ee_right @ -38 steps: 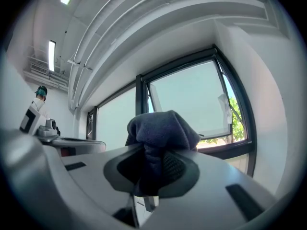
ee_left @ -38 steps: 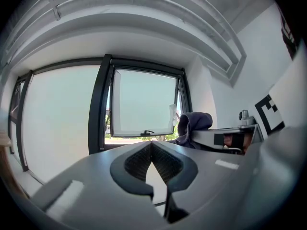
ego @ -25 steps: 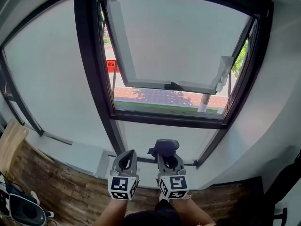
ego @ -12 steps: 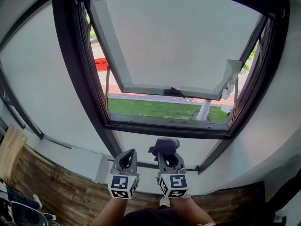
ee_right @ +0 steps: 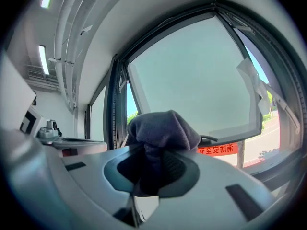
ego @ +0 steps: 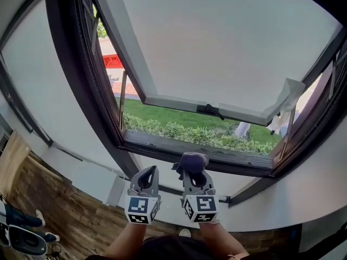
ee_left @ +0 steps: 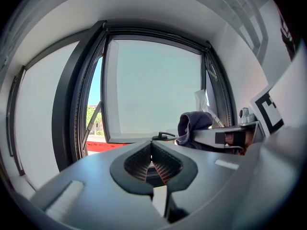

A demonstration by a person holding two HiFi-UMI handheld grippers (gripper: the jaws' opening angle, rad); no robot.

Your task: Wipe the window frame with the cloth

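Right gripper (ego: 194, 176) pinches the dark cloth (ego: 191, 161), raised near the lower rail of the window frame (ego: 157, 143); contact cannot be confirmed. Left gripper (ego: 146, 177) jaws pressed together, empty. Wiping judged not yet begun.

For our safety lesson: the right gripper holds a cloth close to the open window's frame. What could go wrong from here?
1. The window stands open over grass. If the cloth slips from the right gripper, it could fall outside.
2. The cloth is bunched into a small wad, so the gripper's hard tips might scrape the frame.
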